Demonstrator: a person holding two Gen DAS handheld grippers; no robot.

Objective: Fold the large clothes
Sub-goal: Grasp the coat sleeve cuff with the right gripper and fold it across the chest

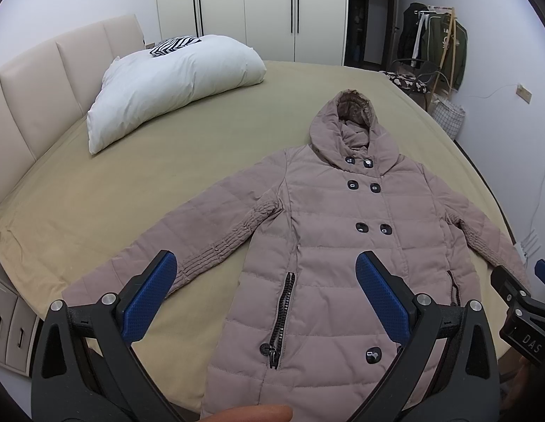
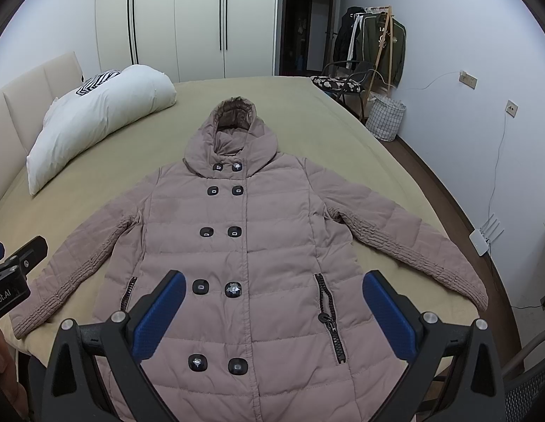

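Note:
A dusty-pink hooded puffer coat (image 1: pixel 328 246) lies flat and face up on the bed, buttoned, hood pointing away, both sleeves spread out. It also shows in the right wrist view (image 2: pixel 272 246). My left gripper (image 1: pixel 265 281) is open and empty, held above the coat's lower left side, between its left sleeve and body. My right gripper (image 2: pixel 274 302) is open and empty, held above the coat's lower front. Each gripper shows at the edge of the other's view.
The bed (image 1: pixel 167 161) has a tan sheet, a white pillow (image 1: pixel 174 81) at the far left and a padded headboard (image 1: pixel 44 81). A chair (image 2: pixel 342 84), clothes rack (image 2: pixel 381 42) and basket (image 2: pixel 385 116) stand to the right. Wardrobes (image 2: pixel 188 21) line the back wall.

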